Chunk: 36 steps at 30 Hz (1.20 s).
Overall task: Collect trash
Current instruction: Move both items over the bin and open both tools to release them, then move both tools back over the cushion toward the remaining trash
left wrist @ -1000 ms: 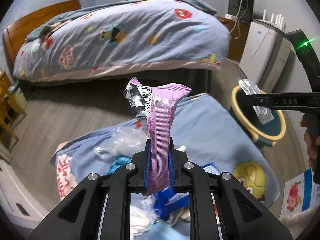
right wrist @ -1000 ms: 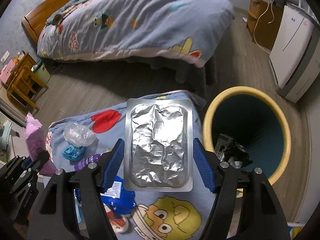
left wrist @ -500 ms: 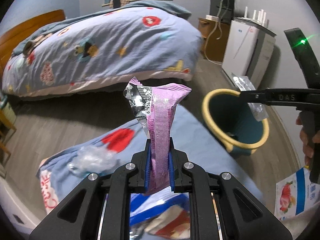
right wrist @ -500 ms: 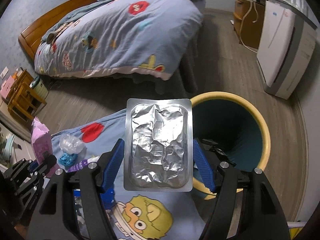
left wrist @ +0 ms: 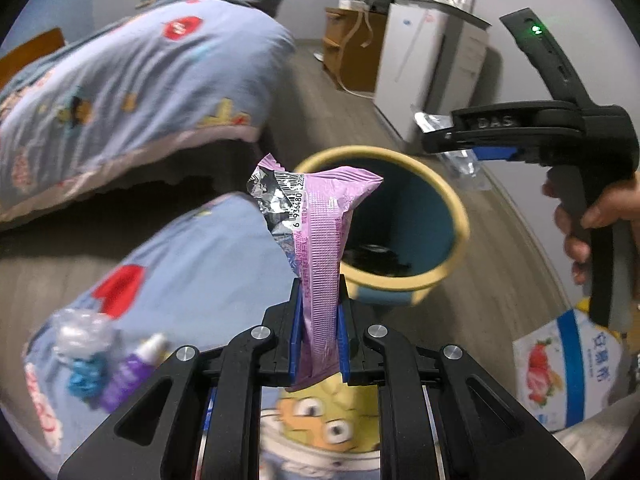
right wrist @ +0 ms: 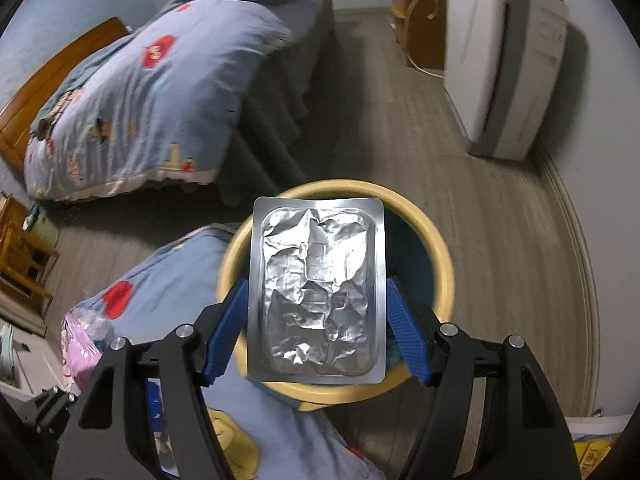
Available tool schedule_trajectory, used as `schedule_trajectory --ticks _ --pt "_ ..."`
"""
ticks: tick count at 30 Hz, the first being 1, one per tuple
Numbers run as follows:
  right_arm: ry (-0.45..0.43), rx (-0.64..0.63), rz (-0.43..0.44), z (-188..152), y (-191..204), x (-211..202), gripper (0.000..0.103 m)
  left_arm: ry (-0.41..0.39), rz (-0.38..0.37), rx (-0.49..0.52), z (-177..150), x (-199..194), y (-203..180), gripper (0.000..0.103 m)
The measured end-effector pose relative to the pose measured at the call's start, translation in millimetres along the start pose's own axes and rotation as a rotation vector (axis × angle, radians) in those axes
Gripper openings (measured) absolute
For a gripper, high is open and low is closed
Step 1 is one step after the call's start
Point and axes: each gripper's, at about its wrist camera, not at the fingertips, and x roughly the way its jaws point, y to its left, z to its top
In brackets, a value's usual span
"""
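My left gripper (left wrist: 319, 338) is shut on a pink snack wrapper (left wrist: 320, 232) that stands upright between its blue pads, in front of the yellow-rimmed blue bin (left wrist: 460, 216). My right gripper (right wrist: 316, 332) is shut on a flat silver foil blister pack (right wrist: 316, 292), held by its two side edges right above the bin (right wrist: 444, 264). In the left wrist view the right gripper (left wrist: 460, 142) appears at the upper right, held by a hand (left wrist: 600, 220), with the foil pack edge-on. Dark trash lies at the bin's bottom.
A blue cartoon blanket (left wrist: 208, 248) below carries a crumpled clear bag (left wrist: 76, 336), a blue scrap (left wrist: 86, 374) and a purple tube (left wrist: 128, 372). A bed (right wrist: 152, 92) lies behind; a white appliance (right wrist: 508, 56) stands against the right wall. A strawberry-print carton (left wrist: 560, 368) sits at right.
Both grippers have swung to the right, from over the blanket toward the bin. The foil pack now hangs over the bin's opening. Both grips are unchanged.
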Motion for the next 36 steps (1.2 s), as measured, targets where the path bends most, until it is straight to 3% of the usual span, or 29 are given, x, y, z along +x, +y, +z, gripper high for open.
schedule_trajectory --ticks 9,15,17,19,22,24,28,36 --pt "0.085 0.166 0.025 -11.4 -48.6 34.1 0.068 0.085 -0.038 0.022 24.2 62.3 -26.2 0.016" --pt "0.089 0.227 0.068 -14.3 -57.2 43.2 0.068 0.081 -0.029 0.040 44.6 88.8 -31.4 0.016" --pt "0.076 0.232 0.079 -12.8 -56.7 42.9 0.068 0.067 -0.017 0.050 49.5 91.4 -33.3 0.021" --pt "0.062 0.241 0.086 -11.9 -57.7 41.4 0.070 0.055 0.004 0.061 55.9 94.2 -35.1 0.036" --pt "0.048 0.250 0.085 -11.1 -59.3 38.7 0.081 0.030 0.015 0.048 61.9 90.3 -33.1 0.058" --pt "0.045 0.252 0.084 -9.5 -60.1 38.6 0.082 0.015 0.014 0.036 63.8 86.0 -30.4 0.066" --pt "0.044 0.261 0.082 -9.3 -59.8 36.2 0.089 0.013 0.032 0.018 60.3 76.7 -25.7 0.078" --pt "0.003 0.217 0.075 -1.7 -40.8 9.6 0.097 0.000 0.070 -0.035 43.9 43.2 -2.5 0.090"
